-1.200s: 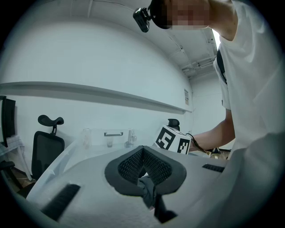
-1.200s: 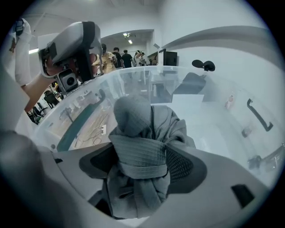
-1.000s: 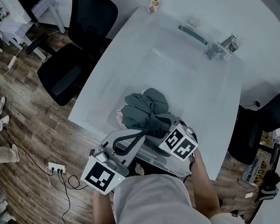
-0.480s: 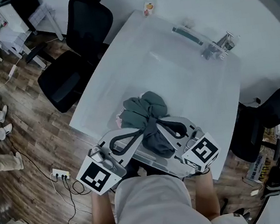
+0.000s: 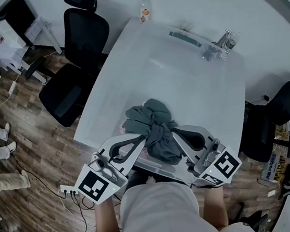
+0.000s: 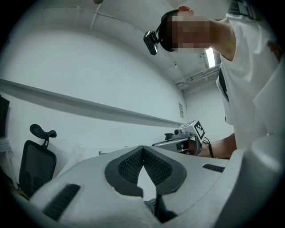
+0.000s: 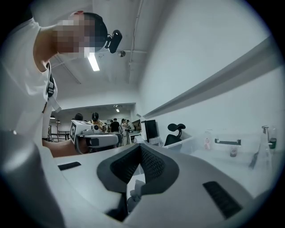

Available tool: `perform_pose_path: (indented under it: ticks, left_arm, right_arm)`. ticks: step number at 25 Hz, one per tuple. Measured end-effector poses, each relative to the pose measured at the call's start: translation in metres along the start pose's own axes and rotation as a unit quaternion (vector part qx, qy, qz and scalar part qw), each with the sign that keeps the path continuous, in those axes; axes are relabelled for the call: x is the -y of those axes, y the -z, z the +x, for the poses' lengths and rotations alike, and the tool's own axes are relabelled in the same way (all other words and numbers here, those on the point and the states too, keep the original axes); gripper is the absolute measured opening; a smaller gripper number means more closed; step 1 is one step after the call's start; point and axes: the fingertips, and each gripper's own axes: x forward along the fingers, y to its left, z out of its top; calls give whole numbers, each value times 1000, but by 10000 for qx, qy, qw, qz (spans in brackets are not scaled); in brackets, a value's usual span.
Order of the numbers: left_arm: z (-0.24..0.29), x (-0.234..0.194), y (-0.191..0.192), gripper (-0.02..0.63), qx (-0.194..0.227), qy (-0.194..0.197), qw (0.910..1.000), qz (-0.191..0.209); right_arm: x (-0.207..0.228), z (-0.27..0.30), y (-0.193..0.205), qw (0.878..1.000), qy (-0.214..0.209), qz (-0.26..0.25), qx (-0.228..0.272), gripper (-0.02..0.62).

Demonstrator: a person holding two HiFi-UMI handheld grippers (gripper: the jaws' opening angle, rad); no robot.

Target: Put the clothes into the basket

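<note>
Left claw (image 5: 144,137) together, right claw (image 5: 174,133) just closed, no cloth showing inside either | clothes (image 5: 153,119) bunched lower centre at tabletop (image 5: 183,82) near edge, touching both tips, long axis upper-left to lower-right between them | neither claw nearer | basket unseen

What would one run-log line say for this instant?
left tongs: shut on grey-green garment | right tongs: shut on same garment | garment: bunched between them, near table edge

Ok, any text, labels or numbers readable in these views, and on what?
No text can be read.
left cube and right cube: square markers only, no words.
bottle: label too small to read.
pack on the floor: print too blurred to read.
</note>
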Motion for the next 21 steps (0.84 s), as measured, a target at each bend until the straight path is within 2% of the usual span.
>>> perform_pose_path:
  ticks: [9, 21]
  left_arm:
    - [1, 4, -3, 5, -9, 205, 9998, 50]
    - [-4, 2, -4, 5, -11, 281, 9996, 82]
  right_arm:
    - [-3, -5, -1, 9998, 211, -32, 26, 3]
    - [-9, -2, 2, 9996, 282, -79, -23, 3]
